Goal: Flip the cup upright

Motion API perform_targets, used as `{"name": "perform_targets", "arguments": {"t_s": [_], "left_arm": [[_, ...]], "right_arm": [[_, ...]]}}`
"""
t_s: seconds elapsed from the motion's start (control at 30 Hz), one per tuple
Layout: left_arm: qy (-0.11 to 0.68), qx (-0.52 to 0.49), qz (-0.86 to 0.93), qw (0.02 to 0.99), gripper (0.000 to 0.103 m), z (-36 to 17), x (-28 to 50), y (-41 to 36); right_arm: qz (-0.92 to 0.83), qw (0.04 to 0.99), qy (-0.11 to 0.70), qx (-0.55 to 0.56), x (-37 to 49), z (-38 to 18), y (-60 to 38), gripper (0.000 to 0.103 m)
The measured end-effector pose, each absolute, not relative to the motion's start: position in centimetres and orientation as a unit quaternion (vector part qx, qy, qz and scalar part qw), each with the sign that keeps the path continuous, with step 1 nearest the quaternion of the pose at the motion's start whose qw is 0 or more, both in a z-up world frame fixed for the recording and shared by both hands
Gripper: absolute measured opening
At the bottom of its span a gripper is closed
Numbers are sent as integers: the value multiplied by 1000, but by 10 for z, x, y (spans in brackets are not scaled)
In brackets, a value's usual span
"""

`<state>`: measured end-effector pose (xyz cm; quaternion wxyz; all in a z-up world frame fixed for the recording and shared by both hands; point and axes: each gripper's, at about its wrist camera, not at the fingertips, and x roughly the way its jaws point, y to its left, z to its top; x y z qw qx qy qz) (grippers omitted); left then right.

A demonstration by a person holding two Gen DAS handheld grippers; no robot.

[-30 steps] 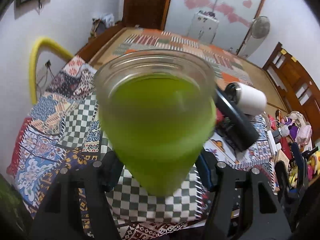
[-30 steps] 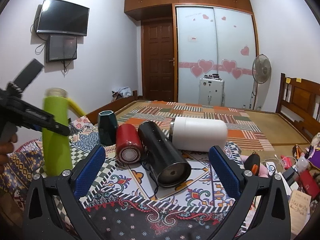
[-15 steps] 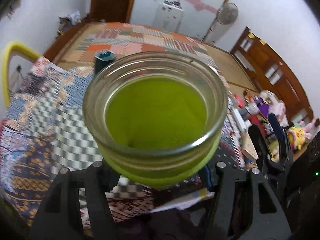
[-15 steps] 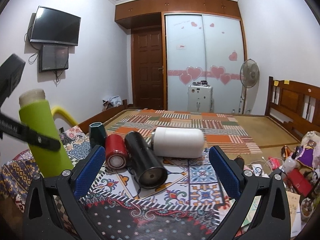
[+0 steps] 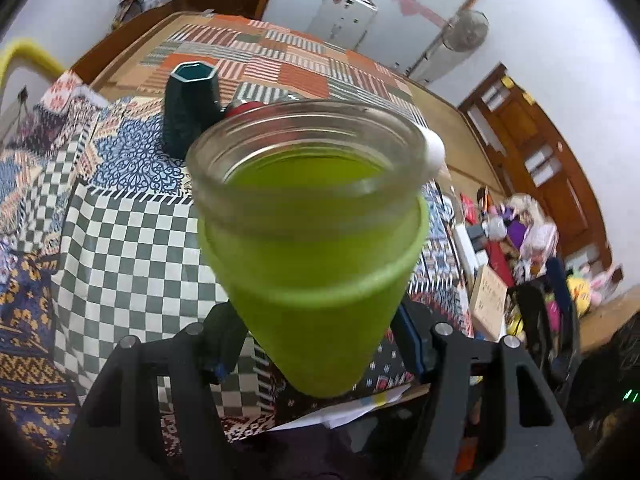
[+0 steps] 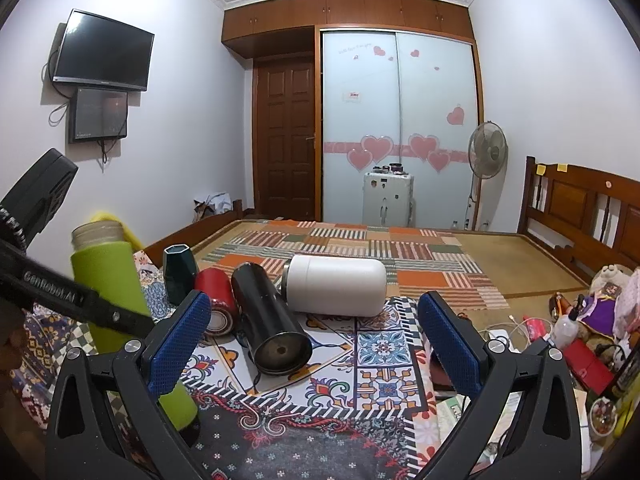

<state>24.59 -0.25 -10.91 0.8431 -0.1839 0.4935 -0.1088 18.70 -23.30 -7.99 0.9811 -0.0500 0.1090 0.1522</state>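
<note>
Left tool grips the green cup near-vertical, mouth up; right tool released.

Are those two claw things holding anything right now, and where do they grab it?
The left gripper clamps the green cup around its lower body, mouth up. The right gripper is open and holds nothing.

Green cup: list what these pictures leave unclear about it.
- Green cup base, left wrist view: its own body hides it.
- Base, right wrist view: right gripper's finger covers it, so contact with the cloth cannot be told.
- Left gripper pads: mostly behind the cup.
</note>
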Motion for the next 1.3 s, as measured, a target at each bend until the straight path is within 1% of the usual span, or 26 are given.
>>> {"name": "perform_targets", "arguments": {"t_s": [0.4, 0.63, 0.73, 1.0, 1.3], "left_arm": [[507, -297, -85, 804, 65, -144, 294, 40], [541, -286, -52, 789, 64, -173, 299, 43], [548, -311, -45, 775, 64, -188, 296, 51], [539, -284, -36, 792, 64, -187, 290, 43], [496, -232, -60, 835, 66, -142, 271, 35]], "right_arm": [[161, 977, 120, -74, 195, -90, -213, 103], [166, 974, 129, -79, 200, -95, -204, 103], [168, 973, 132, -80, 201, -97, -200, 103], [169, 972, 138, -89, 200, -100, -195, 103], [174, 970, 140, -95, 196, -95, -190, 103]]}}
